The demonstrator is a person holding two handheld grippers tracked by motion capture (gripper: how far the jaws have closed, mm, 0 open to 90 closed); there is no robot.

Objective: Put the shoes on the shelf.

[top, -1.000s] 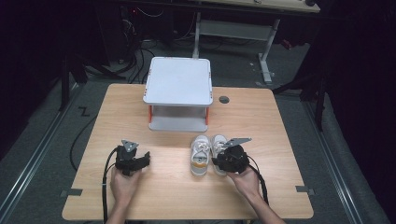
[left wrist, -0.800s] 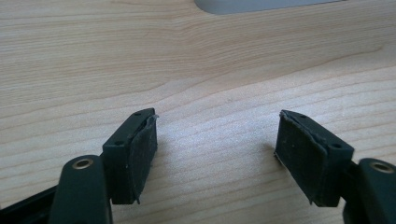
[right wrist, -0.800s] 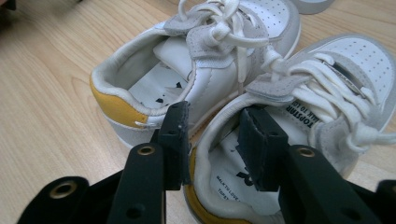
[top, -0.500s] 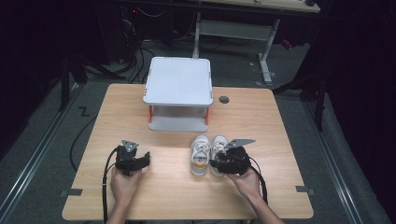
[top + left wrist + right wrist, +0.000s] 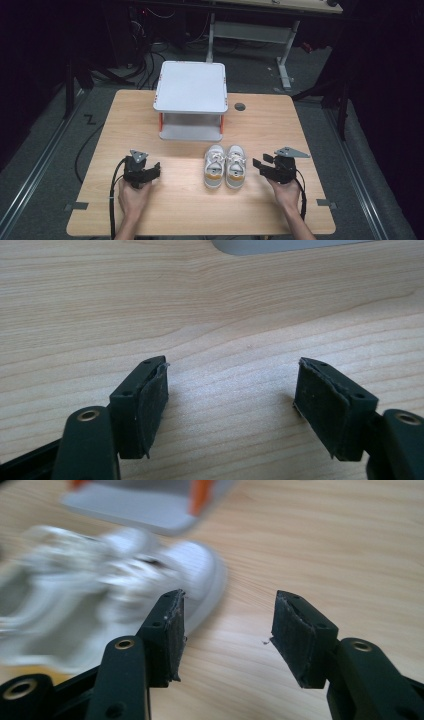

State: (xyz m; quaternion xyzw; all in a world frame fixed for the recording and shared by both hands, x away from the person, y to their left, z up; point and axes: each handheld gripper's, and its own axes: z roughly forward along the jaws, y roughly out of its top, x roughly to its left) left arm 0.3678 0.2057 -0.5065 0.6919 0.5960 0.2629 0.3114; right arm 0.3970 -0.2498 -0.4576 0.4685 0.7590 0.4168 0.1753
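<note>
While the pair of shoes (image 5: 225, 166) stands side by side on the table (image 5: 310, 130), the right gripper (image 5: 261, 165) sits just beside it, its jaws having just been opening and now standing apart with nothing between them. In the right gripper view the shoes (image 5: 100, 595) lie blurred ahead and to the left of those jaws, clear of both pads. The left gripper (image 5: 156, 169) rests well apart from the shoes, its jaws spread wide over bare wood. A small white shelf (image 5: 191, 100) stands beyond the shoes, farther from both jaws.
</note>
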